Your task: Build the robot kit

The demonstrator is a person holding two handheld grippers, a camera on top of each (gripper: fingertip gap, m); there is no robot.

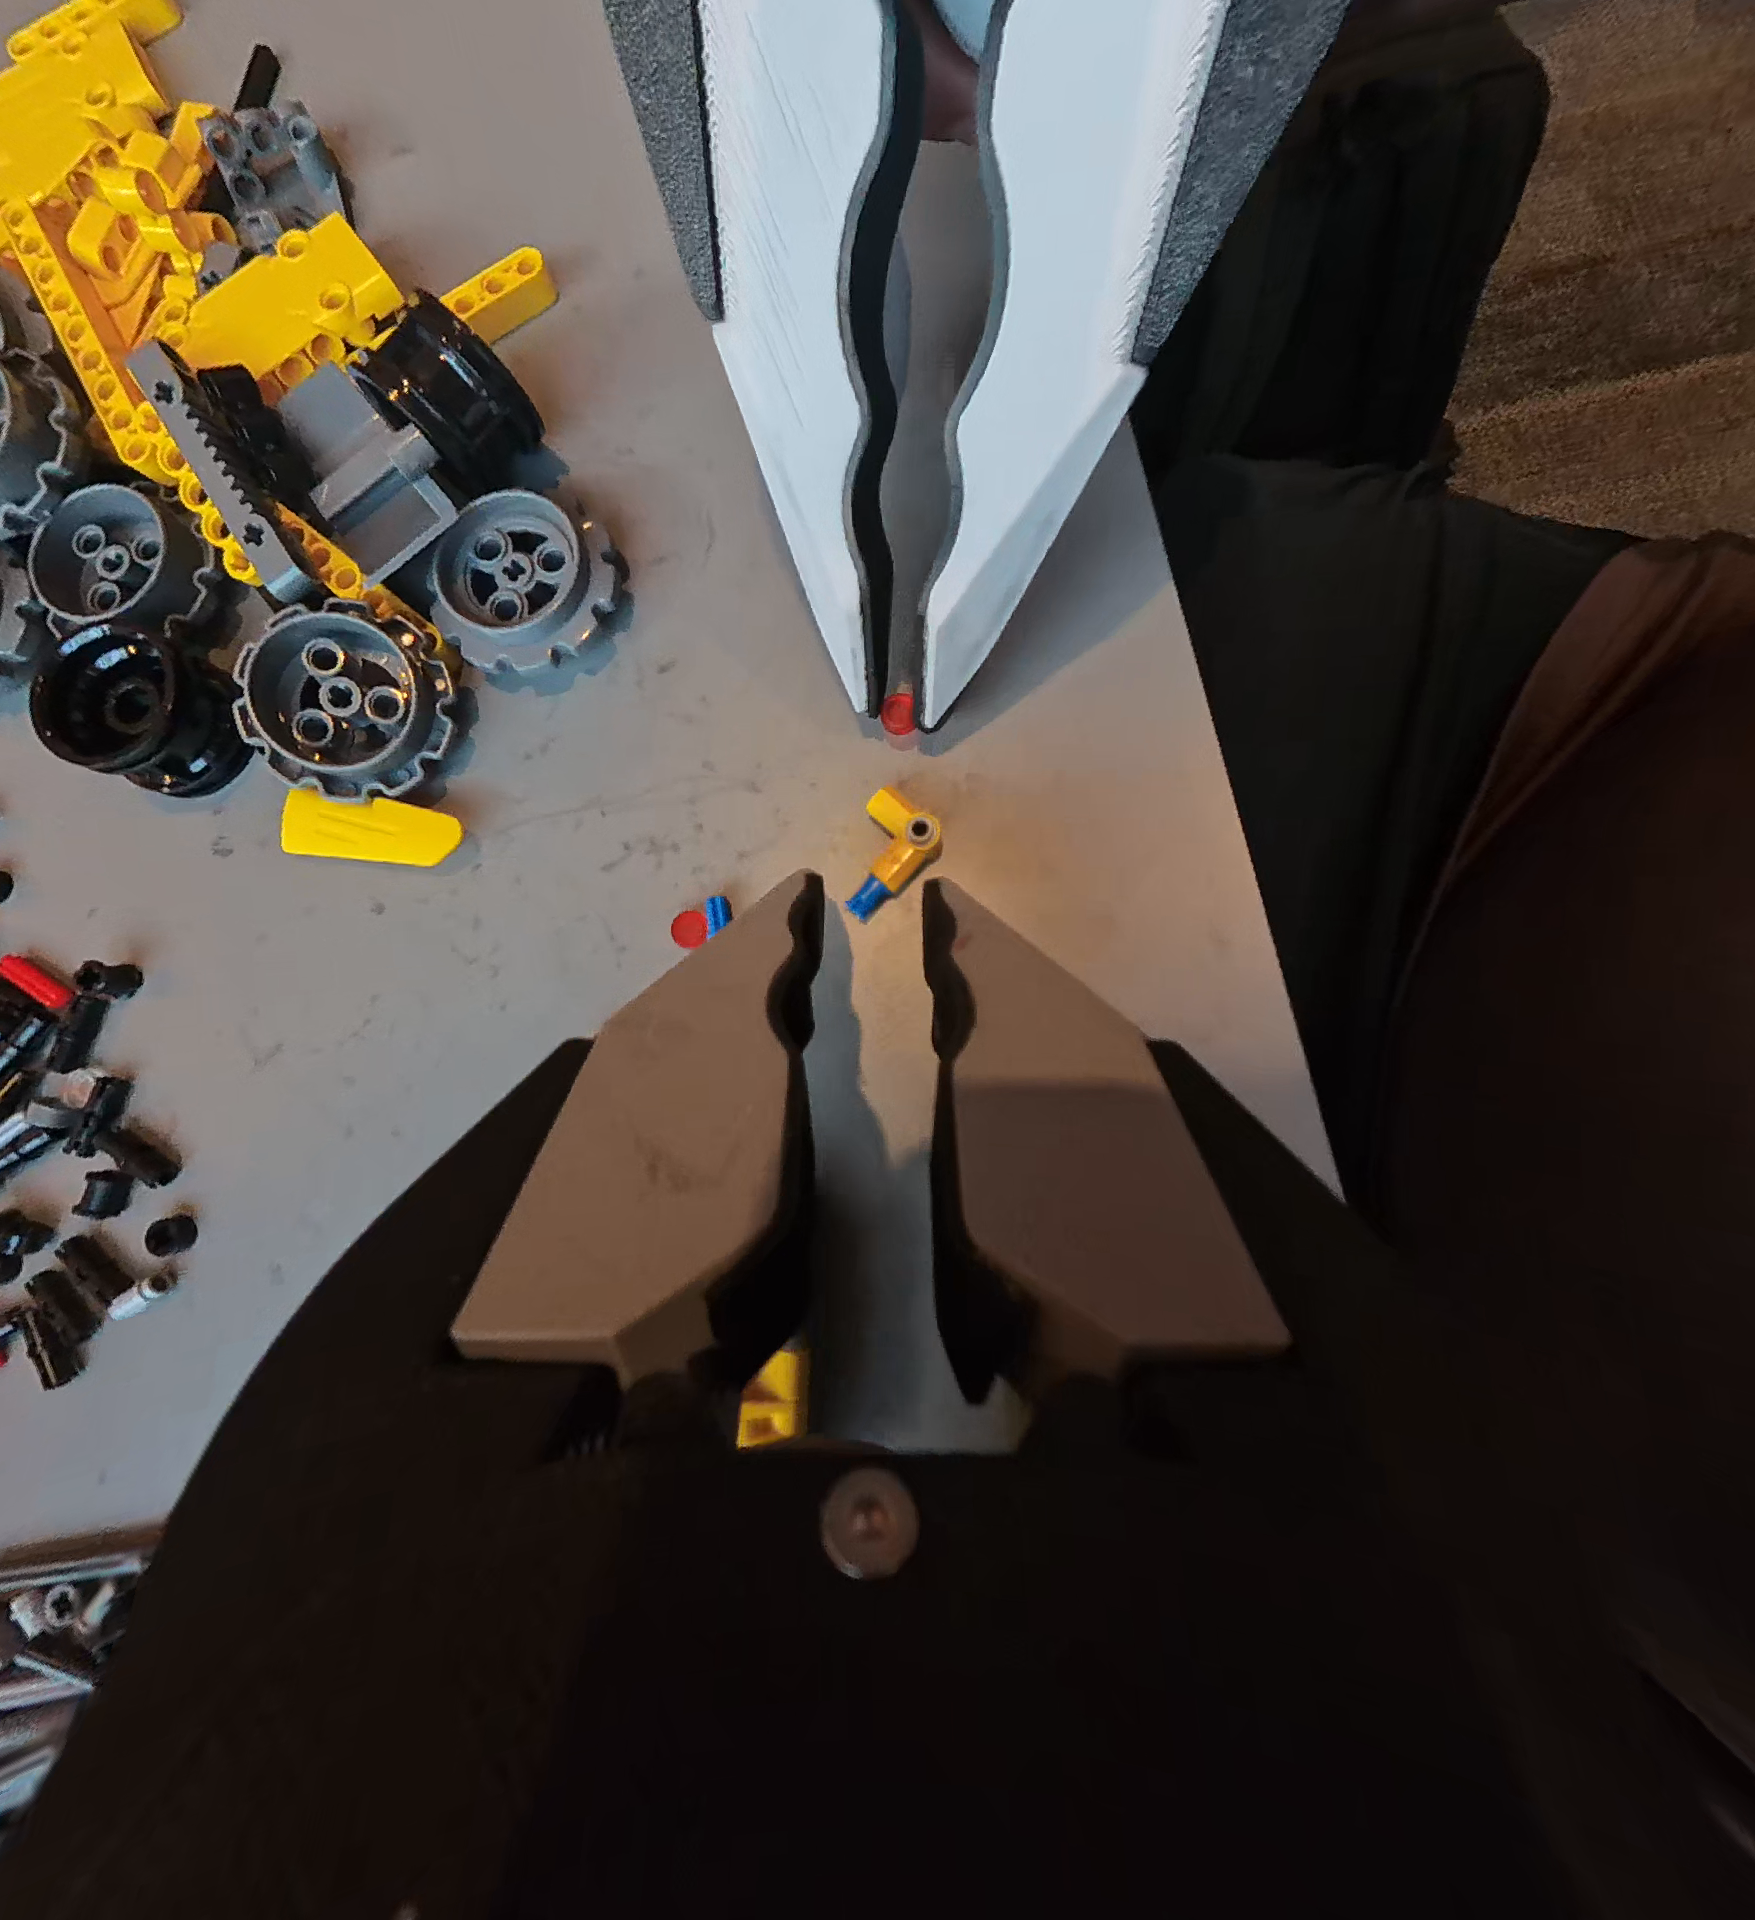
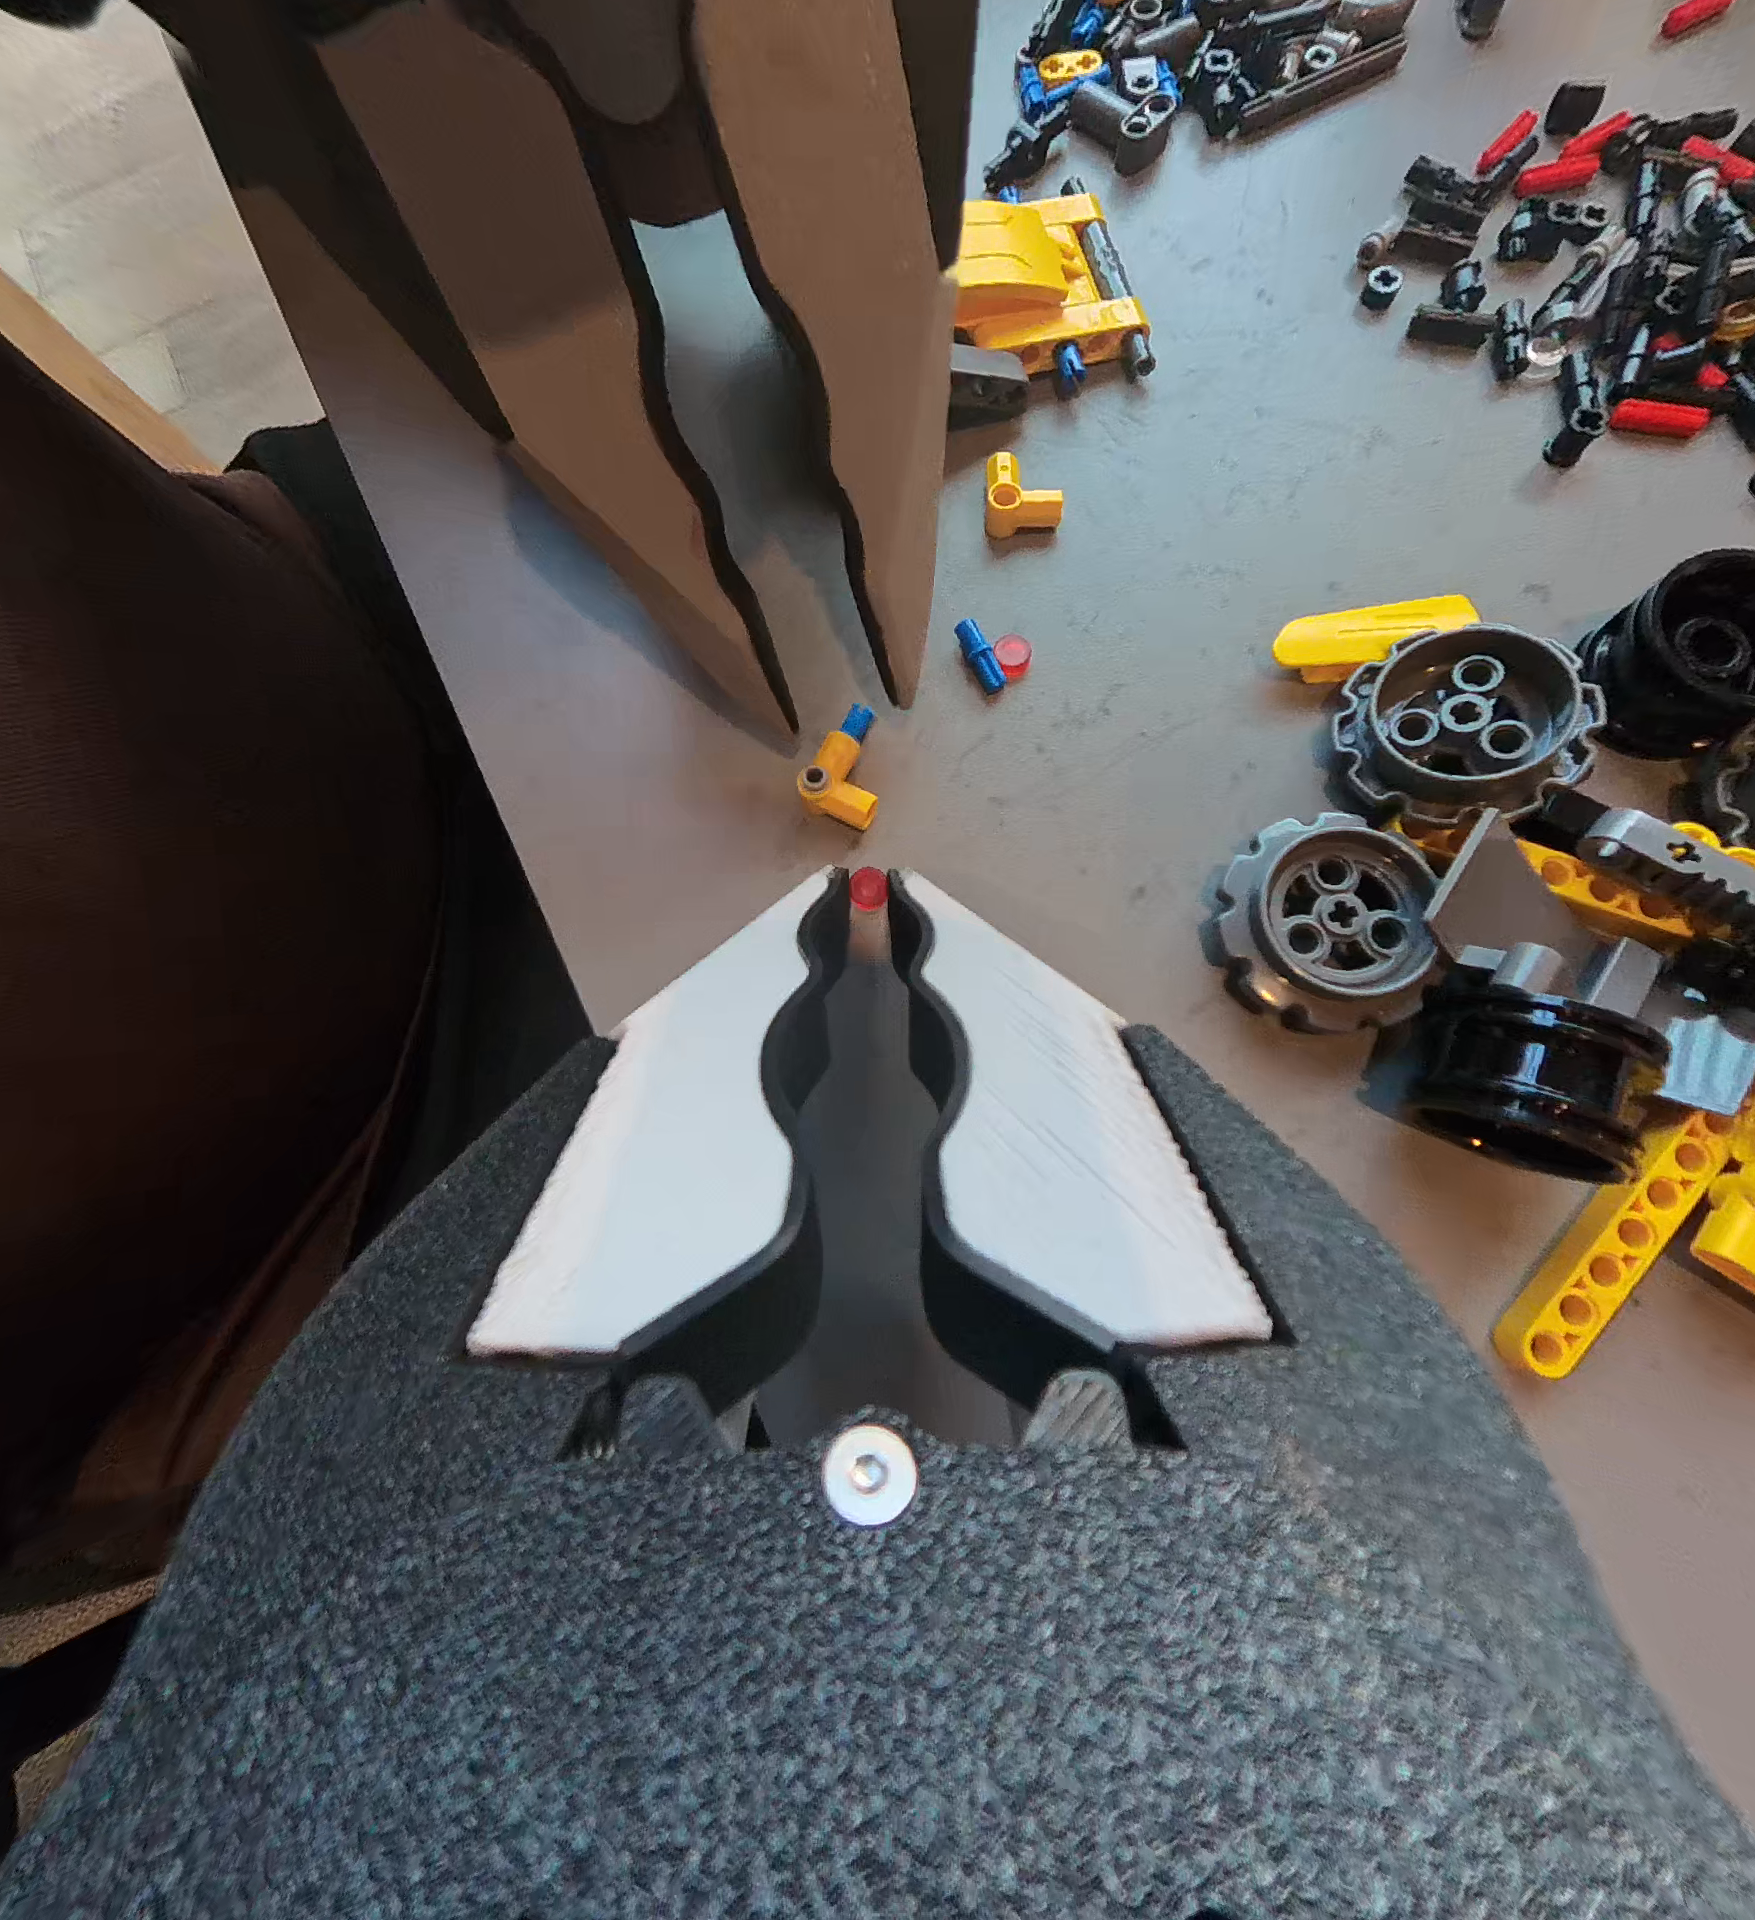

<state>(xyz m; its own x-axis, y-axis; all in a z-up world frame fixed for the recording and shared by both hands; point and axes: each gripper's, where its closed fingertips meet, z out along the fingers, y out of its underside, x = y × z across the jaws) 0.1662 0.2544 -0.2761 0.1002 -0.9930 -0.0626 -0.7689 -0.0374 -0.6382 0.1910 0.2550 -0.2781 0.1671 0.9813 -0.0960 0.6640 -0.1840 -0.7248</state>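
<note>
My right gripper point(image 2: 866, 878), with white fingers, is shut on a small red round stud point(image 2: 867, 890) at its tips, just above the grey table point(image 2: 1112, 727). It also shows in the left wrist view point(image 1: 901, 719) with the stud point(image 1: 897, 715). A yellow angled connector with a blue pin point(image 1: 904, 847) point(image 2: 837, 790) lies between the two grippers. My left gripper point(image 1: 871, 883) point(image 2: 845, 717), with brown fingers, is open and empty, its tips on either side of the blue pin end. A loose blue pin point(image 1: 717, 912) and a second red stud point(image 1: 688, 928) lie just beside it.
A part-built yellow vehicle with grey and black wheels point(image 1: 229, 416) point(image 2: 1579, 987) lies nearby. Piles of black and red pins point(image 1: 21, 1143) point(image 2: 1631, 260), a yellow panel point(image 1: 369, 829), another yellow connector point(image 2: 1018, 499) and a small yellow assembly point(image 2: 1049, 286) lie around. A person in dark clothing point(image 1: 1475, 1039) sits at the table edge. Left and right tips are no more than a few centimetres apart.
</note>
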